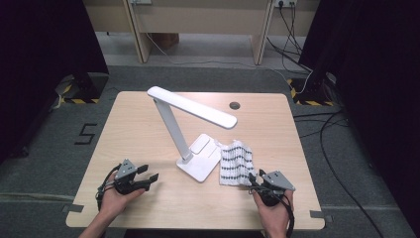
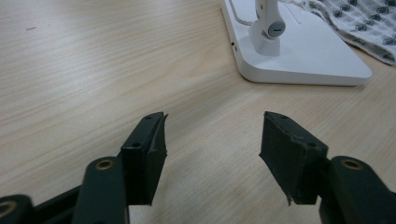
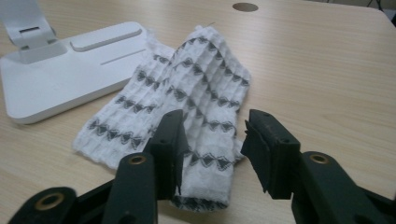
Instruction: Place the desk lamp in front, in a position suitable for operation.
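A white cloth with dark patterned stripes (image 1: 236, 162) (image 3: 201, 84) lies crumpled on the table, its far edge resting against the base of a white desk lamp (image 1: 200, 158) (image 3: 60, 65). My right gripper (image 1: 257, 177) (image 3: 212, 140) hovers open at the cloth's near end; one jaw stands over the fabric and the other at its right edge, and neither pad presses on it. At the table's front left my left gripper (image 1: 148, 174) (image 2: 212, 135) is open over bare wood. It points toward the lamp base (image 2: 299, 51), with a corner of the cloth (image 2: 369, 23) beyond.
The lamp's folded arm and head (image 1: 198, 106) reach across the middle of the wooden table (image 1: 138, 124). A round cable hole (image 1: 234, 105) (image 3: 245, 7) sits near the far edge. Cables run on the floor at the right (image 1: 317, 124).
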